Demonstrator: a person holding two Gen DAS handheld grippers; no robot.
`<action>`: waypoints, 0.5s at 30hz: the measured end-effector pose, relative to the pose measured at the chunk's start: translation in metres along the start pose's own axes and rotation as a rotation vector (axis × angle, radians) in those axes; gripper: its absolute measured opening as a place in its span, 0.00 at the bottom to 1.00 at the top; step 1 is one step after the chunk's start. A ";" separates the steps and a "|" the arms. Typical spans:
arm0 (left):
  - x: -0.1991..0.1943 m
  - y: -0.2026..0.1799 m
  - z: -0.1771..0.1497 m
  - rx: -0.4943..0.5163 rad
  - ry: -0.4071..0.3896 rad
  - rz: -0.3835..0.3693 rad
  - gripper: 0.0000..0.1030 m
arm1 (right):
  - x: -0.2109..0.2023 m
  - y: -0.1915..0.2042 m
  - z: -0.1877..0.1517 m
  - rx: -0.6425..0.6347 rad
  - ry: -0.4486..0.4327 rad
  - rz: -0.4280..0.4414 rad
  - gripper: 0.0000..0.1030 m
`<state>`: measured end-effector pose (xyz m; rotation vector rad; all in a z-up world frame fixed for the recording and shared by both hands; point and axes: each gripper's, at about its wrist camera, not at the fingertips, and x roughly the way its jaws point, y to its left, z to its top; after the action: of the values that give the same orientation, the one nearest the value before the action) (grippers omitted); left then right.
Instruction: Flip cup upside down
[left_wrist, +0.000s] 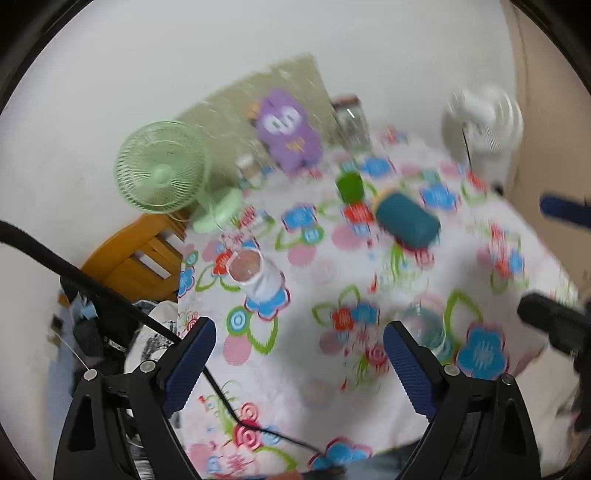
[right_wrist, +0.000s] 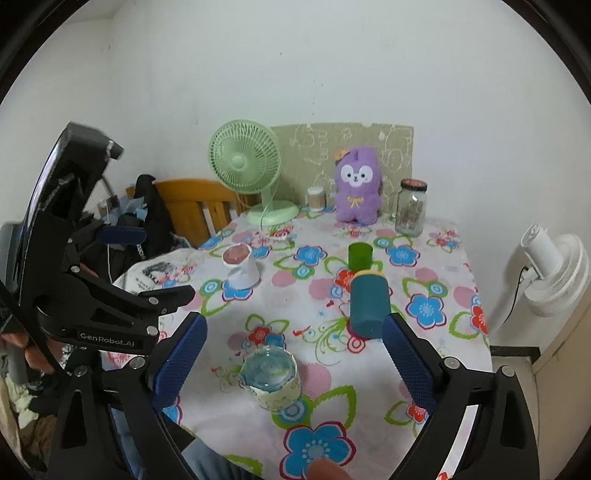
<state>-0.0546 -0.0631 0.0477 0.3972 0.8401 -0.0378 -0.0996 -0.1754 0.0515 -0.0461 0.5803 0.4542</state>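
A table (right_wrist: 458, 332) covered with a flowered cloth is seen in both wrist views. The left hand-held gripper (left_wrist: 299, 347) is held wide open above the near part of the table, with nothing between its blue pads; its view is blurred. The right hand-held gripper (right_wrist: 293, 343) is likewise spread wide and holds nothing.

Near the table's front edge a clear cup (right_wrist: 270, 376) with a pale patterned sleeve is seen, just ahead of the right gripper's fingers; whether its mouth faces up cannot be told. A teal cup (right_wrist: 367, 306) lies on its side near the middle, and a green cup (right_wrist: 360, 256) stands upright just behind it. A white paper cup (right_wrist: 241, 269) stands crumpled toward the left edge. Along the back edge a green fan (right_wrist: 245, 162), a purple plush toy (right_wrist: 357, 184) and a glass jar (right_wrist: 411, 208) are lined up.
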 end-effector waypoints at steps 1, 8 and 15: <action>-0.003 0.002 -0.001 -0.024 -0.021 -0.001 0.92 | -0.001 0.002 0.001 -0.001 -0.007 -0.010 0.97; -0.024 0.020 -0.013 -0.219 -0.209 -0.004 1.00 | -0.009 0.013 0.002 -0.013 -0.047 -0.057 0.99; -0.042 0.032 -0.036 -0.371 -0.365 0.033 1.00 | -0.013 0.018 -0.002 -0.008 -0.069 -0.071 0.99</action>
<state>-0.1024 -0.0257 0.0675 0.0488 0.4648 0.0739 -0.1180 -0.1645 0.0586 -0.0586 0.5072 0.3879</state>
